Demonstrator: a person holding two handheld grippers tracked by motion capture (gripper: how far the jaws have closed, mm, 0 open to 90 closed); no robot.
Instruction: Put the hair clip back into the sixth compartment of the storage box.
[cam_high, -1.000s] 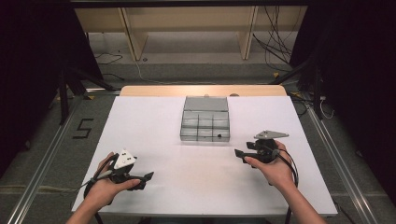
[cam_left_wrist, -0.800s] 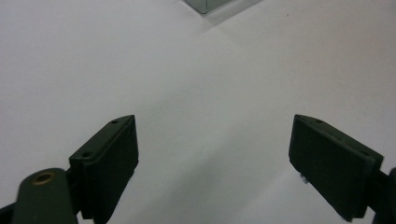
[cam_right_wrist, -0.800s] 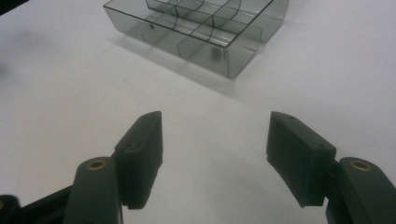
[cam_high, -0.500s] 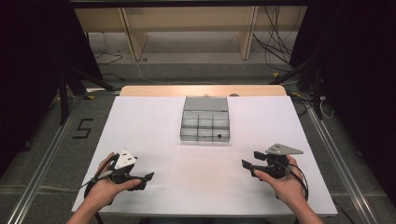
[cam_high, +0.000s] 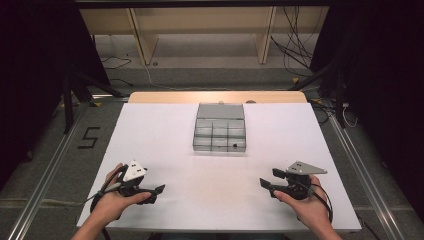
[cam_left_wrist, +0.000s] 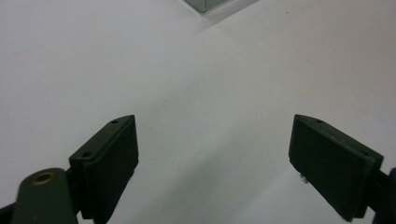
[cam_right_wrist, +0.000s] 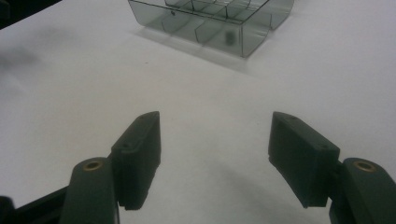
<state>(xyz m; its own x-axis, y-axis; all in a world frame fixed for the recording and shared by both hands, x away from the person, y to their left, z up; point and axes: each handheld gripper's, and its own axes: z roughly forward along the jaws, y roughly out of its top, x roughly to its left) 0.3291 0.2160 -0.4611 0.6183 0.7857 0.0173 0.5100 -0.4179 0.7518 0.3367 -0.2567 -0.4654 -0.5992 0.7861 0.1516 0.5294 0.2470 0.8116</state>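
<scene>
**Both grippers rested open near the table's front edge, short of the compartment box**

The left hand-held black two-jaw gripper (cam_high: 150, 191) lay low over the white tabletop (cam_high: 165, 140) near its front left corner, gripped by the person's left hand (cam_high: 112, 202). In the left gripper view its jaws stood wide apart with only bare white surface between them, and nothing was held. One corner of the clear grey plastic compartment box (cam_left_wrist: 205, 3) just showed at the top edge of that view.

The right hand-held black two-jaw gripper (cam_high: 270, 182) sat near the front right of the table, held by the person's right hand (cam_high: 307, 202), with its grey three-cornered plate on top. Its jaws were likewise spread and empty, pointing inward across the table.

The compartment box (cam_high: 220, 129) stood at the middle of the table toward its far side, well apart from both grippers, its lid tipped open at the back. In the right gripper view a small dark item (cam_right_wrist: 229, 38) lay in the near corner compartment; it was too blurred to say what it was, possibly a screw or similar small part.
</scene>
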